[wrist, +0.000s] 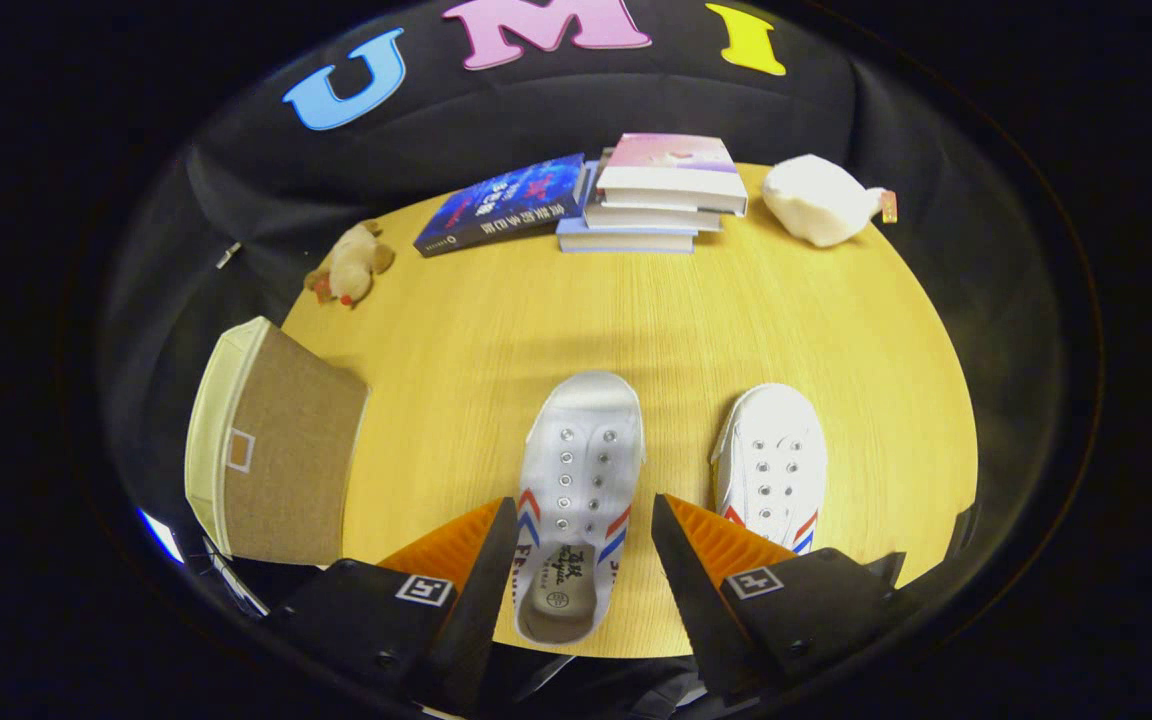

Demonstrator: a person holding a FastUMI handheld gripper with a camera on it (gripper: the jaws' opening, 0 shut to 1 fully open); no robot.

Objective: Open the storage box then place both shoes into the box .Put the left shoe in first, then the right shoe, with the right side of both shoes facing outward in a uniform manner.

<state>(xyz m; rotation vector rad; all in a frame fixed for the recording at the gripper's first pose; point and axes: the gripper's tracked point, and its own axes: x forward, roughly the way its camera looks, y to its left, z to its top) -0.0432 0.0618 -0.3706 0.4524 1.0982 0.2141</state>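
— Where does the gripper [584, 525] stand?
— Fingers spread, gripping nothing; one white slip-on shoe [576, 500] lies between them, toe pointing straight ahead, its insole print too small to read.
— The other shoe [771, 465]?
— Just outside the right finger, parallel, heel hidden. The storage box [276, 445] sits closed beyond the left finger.

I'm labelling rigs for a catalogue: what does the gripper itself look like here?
The gripper has two wedge-shaped fingers tapering to points, each with a ribbed inner pad. Each sits on a dark blocky mount carrying a small square black-and-white marker. No cables or sleeve are visible.
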